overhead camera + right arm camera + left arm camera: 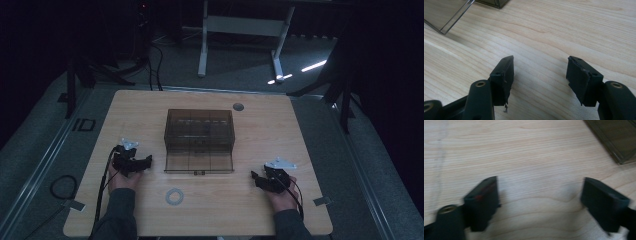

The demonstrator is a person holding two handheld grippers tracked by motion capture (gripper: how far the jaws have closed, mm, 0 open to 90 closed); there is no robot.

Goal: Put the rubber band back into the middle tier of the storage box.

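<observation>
A smoky transparent plastic box (200,134) with an open drawer pulled toward me sits mid-table. Its corner shows in the left gripper view (616,140) and in the right gripper view (454,12). A pale tape ring (174,196) lies flat in front of the box. My left gripper (142,163) rests left of the drawer, open, jaws wide apart over bare wood (540,192). My right gripper (258,179) rests right of the drawer, open too, with nothing between its jaws (540,72).
The wooden table (280,130) has a grey grommet (238,106) at the back. Beyond it stand a white desk frame (240,30) and dark stands on the floor. A cable loop (62,186) lies off the table's left edge.
</observation>
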